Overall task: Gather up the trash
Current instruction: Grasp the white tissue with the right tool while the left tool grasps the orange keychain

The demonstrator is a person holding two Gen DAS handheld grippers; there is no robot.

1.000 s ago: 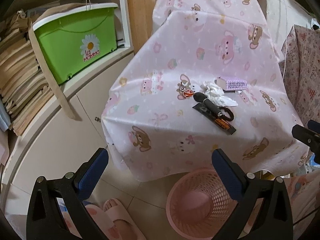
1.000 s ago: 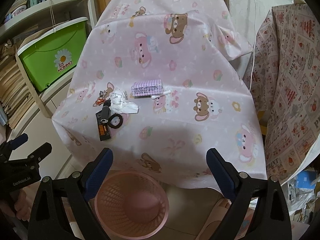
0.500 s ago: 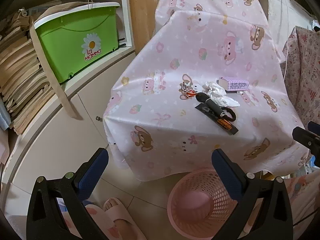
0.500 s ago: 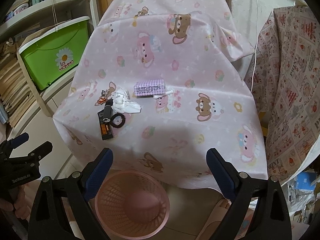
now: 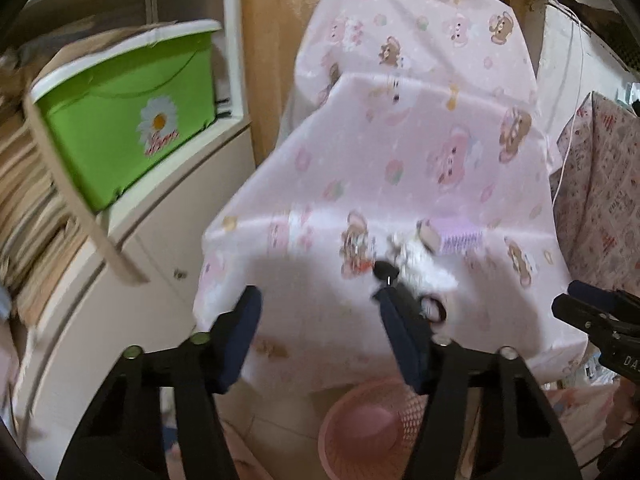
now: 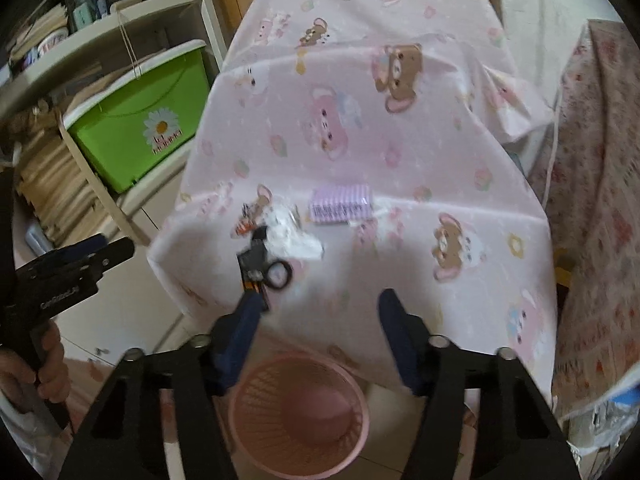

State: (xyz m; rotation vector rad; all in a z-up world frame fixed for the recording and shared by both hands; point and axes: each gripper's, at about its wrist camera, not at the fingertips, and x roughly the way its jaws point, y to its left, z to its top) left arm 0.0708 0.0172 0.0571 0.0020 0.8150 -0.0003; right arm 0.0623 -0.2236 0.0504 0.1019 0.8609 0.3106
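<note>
Both tongs hang empty over the pink-clothed tabletop, jaws just narrowed.

Left wrist: left tongs (image 5: 318, 310) apart, holding nothing; crumpled white tissue (image 5: 420, 258) lies on the tabletop (image 5: 400, 152) beside a lilac packet (image 5: 460, 238); green bin (image 5: 128, 120) shelved left.
Right wrist: right tongs (image 6: 318, 312) apart, empty; tissue (image 6: 292, 236) touches scissors (image 6: 266, 268); pink basket (image 6: 298, 412) stands on the floor below.

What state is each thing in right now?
left gripper: jaws just narrowed, nothing between them
right gripper: the same, empty
pink basket: upright on the floor, empty
crumpled tissue: on the table, untouched
purple packet: lying flat
green bin: lid on
</note>
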